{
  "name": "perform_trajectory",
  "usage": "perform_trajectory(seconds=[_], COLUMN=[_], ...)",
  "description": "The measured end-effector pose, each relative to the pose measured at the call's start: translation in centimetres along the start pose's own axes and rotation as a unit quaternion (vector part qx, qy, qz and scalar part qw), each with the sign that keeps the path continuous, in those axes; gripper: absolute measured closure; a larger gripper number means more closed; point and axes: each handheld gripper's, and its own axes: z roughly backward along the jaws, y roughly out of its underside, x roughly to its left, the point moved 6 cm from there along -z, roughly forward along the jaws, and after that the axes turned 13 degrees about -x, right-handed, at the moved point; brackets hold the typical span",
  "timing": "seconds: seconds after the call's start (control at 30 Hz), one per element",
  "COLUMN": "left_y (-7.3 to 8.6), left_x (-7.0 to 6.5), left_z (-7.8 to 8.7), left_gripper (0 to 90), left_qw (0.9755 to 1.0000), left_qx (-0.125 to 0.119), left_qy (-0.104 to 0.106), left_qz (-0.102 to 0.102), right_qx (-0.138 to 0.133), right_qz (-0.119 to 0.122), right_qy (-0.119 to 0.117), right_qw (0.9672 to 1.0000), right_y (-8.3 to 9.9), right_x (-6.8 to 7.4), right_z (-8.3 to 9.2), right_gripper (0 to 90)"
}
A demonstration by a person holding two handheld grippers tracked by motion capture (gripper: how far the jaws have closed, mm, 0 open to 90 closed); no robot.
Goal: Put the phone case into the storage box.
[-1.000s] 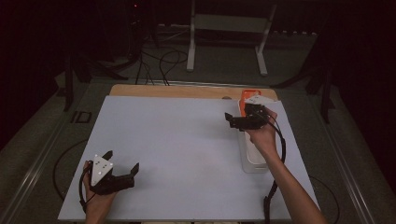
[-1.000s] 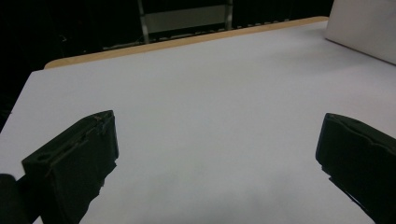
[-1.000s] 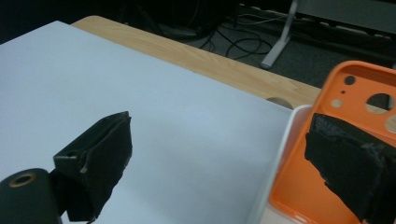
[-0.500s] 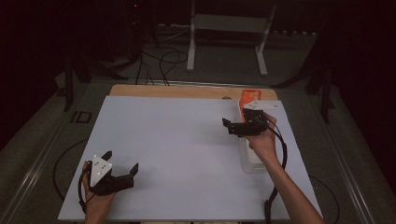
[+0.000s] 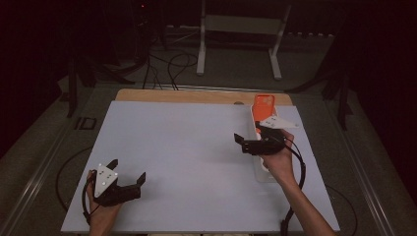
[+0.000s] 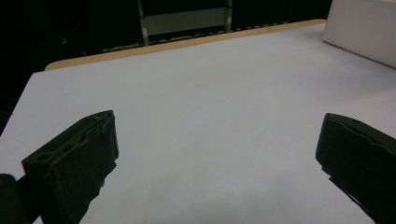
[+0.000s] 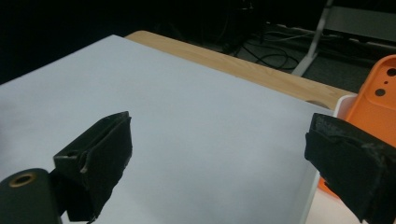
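A: What is held in the shallow white rectangular tray (image 5: 262,173)?
B: An orange plastic phone case (image 5: 263,104), at its far end, right side of the desk (image 5: 187,147).
A: And the grippers?
B: Right gripper (image 5: 239,142) is spread beside the tray; left gripper (image 5: 129,172) is spread, empty.

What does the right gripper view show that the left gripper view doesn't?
Right gripper view: an orange phone case with camera holes, lying in a white tray, and cables on the floor beyond the table. Left gripper view: a white box at the far right corner. Both: a pair of open black tongs over the bare white tabletop, and its wooden far edge.
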Motion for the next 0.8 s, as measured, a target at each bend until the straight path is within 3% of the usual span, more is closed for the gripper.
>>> perform_trajectory(seconds=[0.2,0.4,0.8], left_y=[-0.2,-0.2,-0.2], left_x=[0.1,0.1,0.2], left_z=[0.1,0.2,0.3], left_gripper=[0.1,0.1,0.1], left_qw=[1.0,1.0,1.0], left_qx=[-0.005,-0.006,-0.007], left_qy=[-0.002,-0.002,0.0], left_qz=[0.0,0.001,0.0], right_qx=[-0.021,-0.029,-0.042], right_qz=[-0.007,0.008,-0.001], right_qy=[-0.019,-0.027,-0.019], right_qw=[0.9996,0.9992,0.9989], right_y=[0.0,0.5,2.7], right_x=[1.4,2.6,2.9], right_z=[1.3,2.2,3.8], right_gripper=[7.6,7.6,7.6])
